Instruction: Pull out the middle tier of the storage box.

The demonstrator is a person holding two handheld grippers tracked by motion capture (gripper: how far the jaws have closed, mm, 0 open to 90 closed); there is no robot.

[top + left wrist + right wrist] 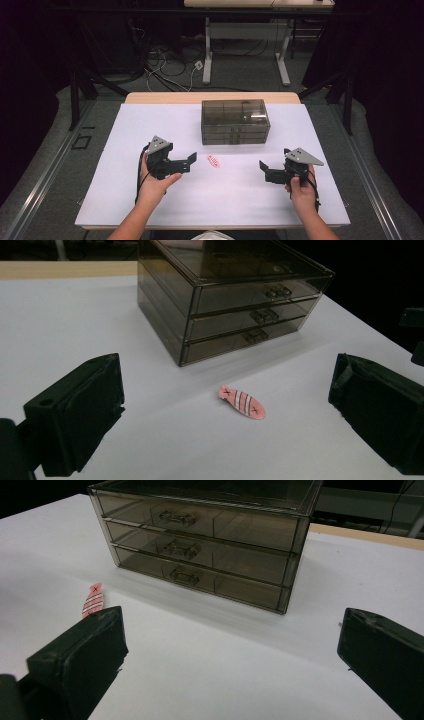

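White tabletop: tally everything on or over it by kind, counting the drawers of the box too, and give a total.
Smoky transparent plastic drawer box: 1
Drawers in the box, all shut: 3
Pink fish-shaped hair clip with white stripes: 1
Black hand-held grippers, left gripper and right gripper, fingers apart: 2
Total: 7, or 4 without the drawers.

The left claw (227,415) is spread wide, jaws low at either side. Between them a pink striped hair clip (242,402) lies flat on the white worktop (75,325). Beyond it stands a smoked 3-drawer box (230,295), all drawers closed.
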